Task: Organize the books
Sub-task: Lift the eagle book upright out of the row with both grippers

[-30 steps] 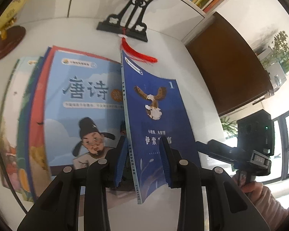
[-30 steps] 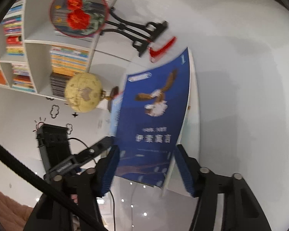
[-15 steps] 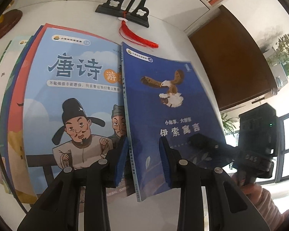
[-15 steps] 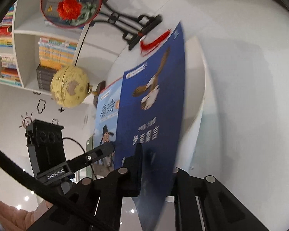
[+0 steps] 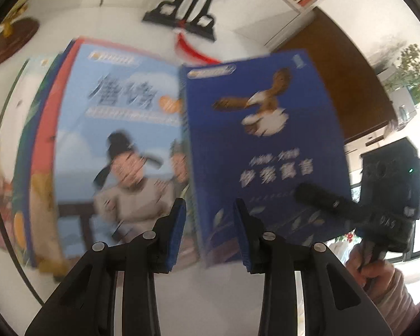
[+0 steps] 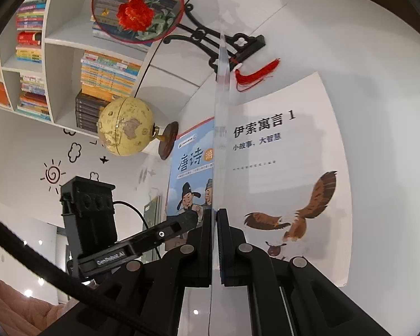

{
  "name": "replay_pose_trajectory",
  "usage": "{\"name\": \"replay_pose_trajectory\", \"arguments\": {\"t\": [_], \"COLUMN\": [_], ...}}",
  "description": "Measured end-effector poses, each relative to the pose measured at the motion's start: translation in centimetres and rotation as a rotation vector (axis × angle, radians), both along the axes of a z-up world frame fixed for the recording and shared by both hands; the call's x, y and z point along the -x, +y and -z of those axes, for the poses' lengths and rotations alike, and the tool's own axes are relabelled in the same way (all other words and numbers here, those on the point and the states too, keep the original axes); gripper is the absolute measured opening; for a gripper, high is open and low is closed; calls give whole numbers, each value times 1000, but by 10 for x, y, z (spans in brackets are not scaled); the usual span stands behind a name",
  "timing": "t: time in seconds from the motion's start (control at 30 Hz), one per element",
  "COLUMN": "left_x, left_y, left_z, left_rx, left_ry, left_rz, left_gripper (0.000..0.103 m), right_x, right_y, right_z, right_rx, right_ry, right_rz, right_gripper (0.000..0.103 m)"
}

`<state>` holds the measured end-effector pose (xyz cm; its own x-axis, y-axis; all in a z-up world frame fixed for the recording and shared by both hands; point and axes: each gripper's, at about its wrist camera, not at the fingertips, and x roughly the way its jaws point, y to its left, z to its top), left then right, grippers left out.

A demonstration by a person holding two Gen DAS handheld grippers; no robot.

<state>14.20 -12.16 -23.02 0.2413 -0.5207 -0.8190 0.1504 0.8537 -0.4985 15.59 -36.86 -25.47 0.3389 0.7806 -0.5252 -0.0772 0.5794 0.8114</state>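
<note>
A dark blue book with an eagle cover (image 5: pixel 266 145) lies on the white table, beside a light blue poetry book (image 5: pixel 120 128) that tops a fanned stack. My left gripper (image 5: pixel 208 232) straddles the blue book's spine at its near end. Its jaws are opening and the pads stand clear of the spine. My right gripper (image 6: pixel 216 215) is shut on the blue book's front cover (image 6: pixel 221 112), seen edge-on and lifted upright. Beneath it the white title page (image 6: pixel 288 168) shows an eagle. The left wrist view is blurred.
A black fan stand (image 5: pixel 182 19) with a red tassel (image 6: pixel 254 72) stands behind the books. A globe (image 6: pixel 126 130) sits at the far left, with bookshelves (image 6: pixel 70 56) behind. A brown cabinet (image 5: pixel 336 70) flanks the table. A hand (image 5: pixel 378 268) holds the right gripper.
My right gripper has shut on the blue book's front cover and raised it, so the title page now shows. My left gripper has stayed over the spine.
</note>
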Motion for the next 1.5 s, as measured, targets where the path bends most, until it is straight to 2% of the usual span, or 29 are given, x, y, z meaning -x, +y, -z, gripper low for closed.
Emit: {"name": "replay_pose_trajectory", "arguments": {"t": [0.1,0.27,0.43,0.73,0.83,0.93,1.03,1.13,1.2,1.37,1.4,1.5], "left_x": [13,32,43,36,28,31,36,39,40,10,3,-4], "left_y": [6,-1,-12,-35,-41,-49,-55,-48,-44,-55,-57,-76], "left_z": [6,8,13,29,38,28,16,8,6,24,25,18], "left_rx": [31,39,-20,-43,-13,-56,-74,20,46,-21,-4,10], "left_ry": [47,69,98,154,179,109,54,45,41,98,103,58], "left_rz": [8,30,60,84,57,80,95,60,65,125,137,208], "left_gripper": [32,38,38,38,34,26,25,25,25,26,26,26], "right_x": [1,13,35,40,40,42,42,43,43,42,42,43], "right_y": [7,9,8,-1,-1,-3,-4,-6,-4,0,0,0], "right_z": [-3,4,17,26,25,27,25,22,20,24,25,27], "right_rx": [34,113,162,193,196,202,215,211,233,285,289,325], "right_ry": [0,36,85,110,109,111,103,91,81,83,84,85], "right_rz": [-24,-72,-121,-96,-100,-104,-100,-104,-117,-133,-137,-147], "right_gripper": [3,3,3,3,3,3,3,3,3,4,4,5]}}
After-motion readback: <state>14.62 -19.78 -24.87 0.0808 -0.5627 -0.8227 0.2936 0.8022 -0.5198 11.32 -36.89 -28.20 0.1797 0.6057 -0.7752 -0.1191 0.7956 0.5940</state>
